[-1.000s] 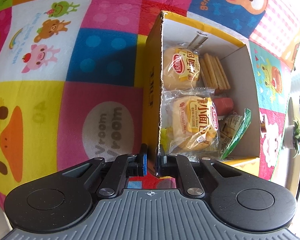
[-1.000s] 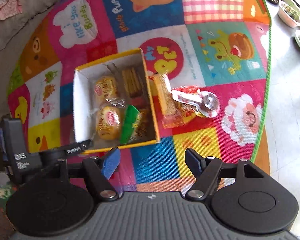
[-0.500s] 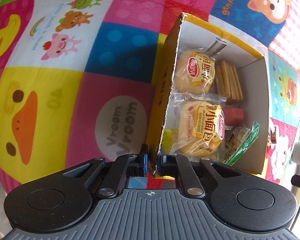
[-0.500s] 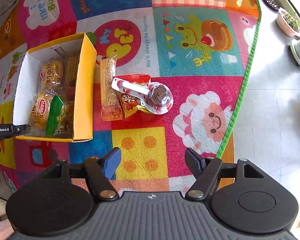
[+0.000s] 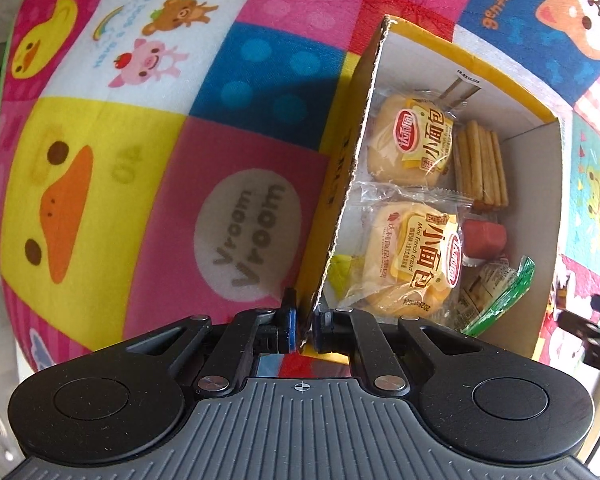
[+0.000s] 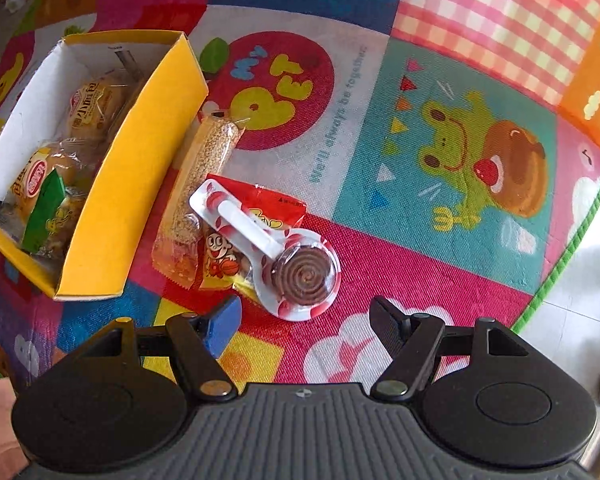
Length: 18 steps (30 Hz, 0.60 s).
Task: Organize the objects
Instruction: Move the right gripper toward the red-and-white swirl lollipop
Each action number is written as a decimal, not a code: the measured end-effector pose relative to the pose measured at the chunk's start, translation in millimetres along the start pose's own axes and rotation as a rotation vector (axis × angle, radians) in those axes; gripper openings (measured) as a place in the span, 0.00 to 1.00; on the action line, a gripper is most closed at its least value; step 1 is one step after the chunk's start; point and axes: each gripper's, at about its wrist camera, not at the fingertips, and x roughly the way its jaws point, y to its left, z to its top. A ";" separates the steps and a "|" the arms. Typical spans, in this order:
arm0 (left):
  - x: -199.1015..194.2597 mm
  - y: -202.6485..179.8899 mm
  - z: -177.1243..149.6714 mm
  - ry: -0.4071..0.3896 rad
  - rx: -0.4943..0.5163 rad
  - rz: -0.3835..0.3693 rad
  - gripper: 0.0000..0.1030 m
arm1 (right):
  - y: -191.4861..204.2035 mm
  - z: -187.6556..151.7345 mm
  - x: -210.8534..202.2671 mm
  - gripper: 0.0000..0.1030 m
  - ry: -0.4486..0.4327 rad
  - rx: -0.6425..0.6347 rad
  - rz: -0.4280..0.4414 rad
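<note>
Snacks lay on the mat (image 6: 440, 92) beside the yellow box (image 6: 140, 152). Left gripper (image 5: 305, 326) pinched the box wall. Right gripper (image 6: 304, 316) hung spread wide above the lollipop (image 6: 300, 276), probably the next pick: drop lower, squeeze.

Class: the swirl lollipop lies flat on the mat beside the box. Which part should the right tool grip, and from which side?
Probably the white stick, from straight above. The lollipop lies flat on other packets; its domed disc looks wide, while the raised stick is narrow enough for the open right tool.
</note>
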 end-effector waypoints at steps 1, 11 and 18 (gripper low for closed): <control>-0.1 -0.7 -0.8 0.003 -0.006 -0.003 0.09 | 3.8 2.5 3.3 0.70 -0.002 -0.008 0.007; 1.7 2.5 -4.5 0.007 -0.045 -0.025 0.09 | 26.9 -8.4 -26.6 0.69 -0.051 -0.069 0.191; 1.7 5.8 -9.4 0.010 -0.045 -0.035 0.09 | -68.6 10.5 -7.9 0.53 -0.041 0.405 0.207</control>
